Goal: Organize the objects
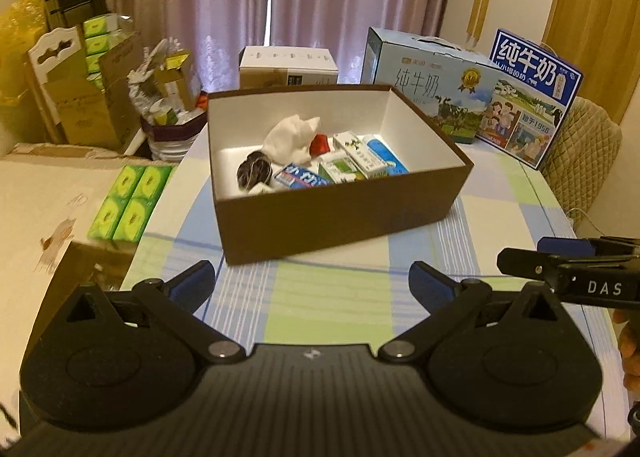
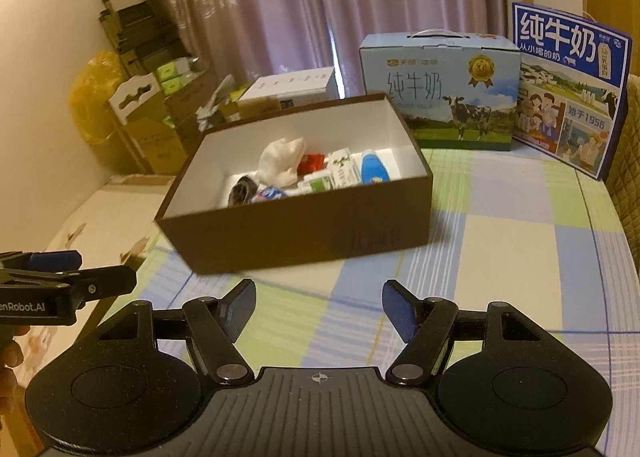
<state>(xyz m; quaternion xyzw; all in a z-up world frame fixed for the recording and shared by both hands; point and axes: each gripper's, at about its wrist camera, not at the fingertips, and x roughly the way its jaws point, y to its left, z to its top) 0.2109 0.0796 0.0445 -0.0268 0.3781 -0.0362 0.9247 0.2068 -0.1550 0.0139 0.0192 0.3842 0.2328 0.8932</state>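
Both the left gripper (image 1: 312, 285) and right gripper (image 2: 319, 307) had wide, empty fingers and might bump the brown cardboard box (image 1: 340, 213) off the desk (image 1: 500, 225).

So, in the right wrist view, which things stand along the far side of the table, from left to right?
White flat carton → light blue milk case with a cow picture → dark blue milk case with cartoon people.

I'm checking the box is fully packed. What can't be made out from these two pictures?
- Left wrist view: the box near wall hides the floor just behind it.
- Right wrist view: the same wall covers the lower part of the toothpaste.
- Both views: small print on the cartons is blurred.
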